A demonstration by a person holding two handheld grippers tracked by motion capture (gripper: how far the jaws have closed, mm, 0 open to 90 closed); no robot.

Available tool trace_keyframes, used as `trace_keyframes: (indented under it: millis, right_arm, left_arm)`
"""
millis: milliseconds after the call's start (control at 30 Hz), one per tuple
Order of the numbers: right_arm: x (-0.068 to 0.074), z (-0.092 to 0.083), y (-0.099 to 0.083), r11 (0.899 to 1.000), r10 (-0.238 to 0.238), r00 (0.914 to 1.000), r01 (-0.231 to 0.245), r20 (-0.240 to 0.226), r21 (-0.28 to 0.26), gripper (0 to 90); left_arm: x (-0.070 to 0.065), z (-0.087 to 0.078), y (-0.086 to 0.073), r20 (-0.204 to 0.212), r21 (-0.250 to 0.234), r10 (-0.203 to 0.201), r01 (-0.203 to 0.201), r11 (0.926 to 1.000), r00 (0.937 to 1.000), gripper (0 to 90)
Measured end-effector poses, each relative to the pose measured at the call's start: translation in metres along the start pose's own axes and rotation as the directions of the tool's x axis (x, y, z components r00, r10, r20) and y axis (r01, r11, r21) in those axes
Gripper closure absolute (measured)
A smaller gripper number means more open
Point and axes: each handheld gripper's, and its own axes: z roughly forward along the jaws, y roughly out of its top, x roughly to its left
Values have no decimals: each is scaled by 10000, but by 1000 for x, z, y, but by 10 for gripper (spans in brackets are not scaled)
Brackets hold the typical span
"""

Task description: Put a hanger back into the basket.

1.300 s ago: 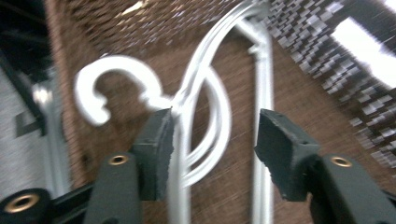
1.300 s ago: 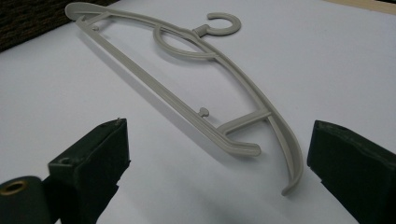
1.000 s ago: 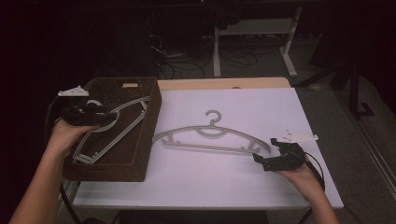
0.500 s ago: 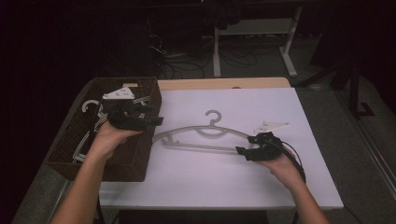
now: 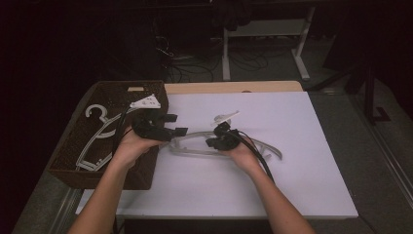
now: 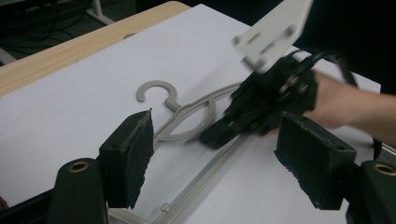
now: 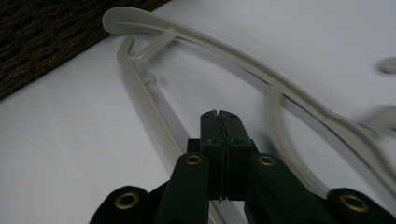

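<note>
A grey plastic hanger (image 5: 191,151) lies flat on the white table (image 5: 292,185), its hook (image 6: 156,91) pointing away from me. My right gripper (image 5: 210,143) rests low over the hanger's middle. Its jaws (image 7: 218,113) have just closed pad to pad with nothing between them, and the hanger's lower bar (image 7: 140,88) runs beside them. My left gripper (image 5: 176,124) hovers at the basket's right edge, near the hanger's left end. Its jaws (image 6: 215,116) have just been opening and hold nothing. The right gripper (image 6: 266,100) lies beyond them.
A brown wicker basket (image 5: 68,146) stands at the table's left side with a white hanger (image 5: 97,114) lying in it. A strip of bare wood (image 5: 234,87) runs along the table's far edge. Behind the table are cables and a desk frame in the dark.
Both hands have moved toward the table's middle: the left from over the basket to its right edge, the right leftward along the hanger. The right jaws went from open to shut.
</note>
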Motion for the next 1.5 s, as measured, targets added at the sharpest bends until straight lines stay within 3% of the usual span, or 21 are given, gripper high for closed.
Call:
trace_keyframes:
  millis: [167, 367, 600, 767, 900, 1000, 1100, 1133, 1167, 1200, 1267, 1400, 1433, 1500]
  right_arm:
    - [6, 27, 7, 9995, 76, 9998, -69, -207, 317, 890]
    - [11, 32, 6, 9964, -145, 9987, 184, -480, 830, 892]
    - [21, 14, -10, 9892, -586, 9925, 722, -1072, 1273, 892]
    - [36, -15, -40, 9782, -1045, 9822, 1299, -1563, 1620, 892]
    - [42, -32, -58, 9765, -1173, 9764, 1467, -1813, 1581, 892]
    - [41, -46, -65, 9850, -1075, 9816, 1267, -1580, 1169, 891]
    - [32, -69, -70, 9945, -818, 9913, 879, -1028, 563, 883]
    - [32, -69, -70, 9945, -818, 9913, 879, -1028, 563, 883]
    - [24, -85, -76, 9978, -605, 9958, 623, -688, 237, 873]
    - [24, -85, -76, 9978, -605, 9958, 623, -688, 237, 873]
    - [12, -106, -88, 9995, -304, 9994, 303, -178, -43, 873]
    - [3, -123, -101, 9998, -60, 9993, 67, 357, -197, 873]
    - [-1, -131, -110, 9998, 15, 9969, 0, 781, -189, 873]
    - [-7, -135, -117, 9998, 172, 9935, -157, 1128, -148, 873]
  left_arm:
    - [4, -2, -2, -4, -32, -142, 142, 9999, 9999, 273]
    - [4, -1, -3, -32, -30, -148, 148, 9999, 9999, 274]
    - [2, 1, -3, -60, 46, -107, 107, 9999, 9999, 274]
    - [0, 3, -4, -49, 97, -103, 104, 9999, 9999, 274]
    - [-7, 6, -3, 13, 172, 42, -42, 9998, 10000, 274]
    - [-11, 9, -2, 73, 206, 126, -127, 9997, 9999, 274]
    - [-16, 12, -3, 154, 281, 195, -199, 9994, 9997, 274]
    - [-16, 12, -3, 154, 281, 195, -199, 9994, 9997, 274]
    - [-20, 14, -3, 251, 323, 247, -255, 9992, 9994, 274]
    - [-20, 14, -3, 251, 323, 247, -255, 9992, 9994, 274]
    - [-26, 20, -5, 373, 453, 360, -377, 9983, 9987, 274]
    - [-31, 27, -9, 447, 496, 330, -352, 9982, 9985, 275]
    - [-34, 31, -12, 517, 603, 302, -333, 9976, 9982, 275]
    - [-37, 36, -15, 589, 643, 226, -264, 9976, 9980, 275]
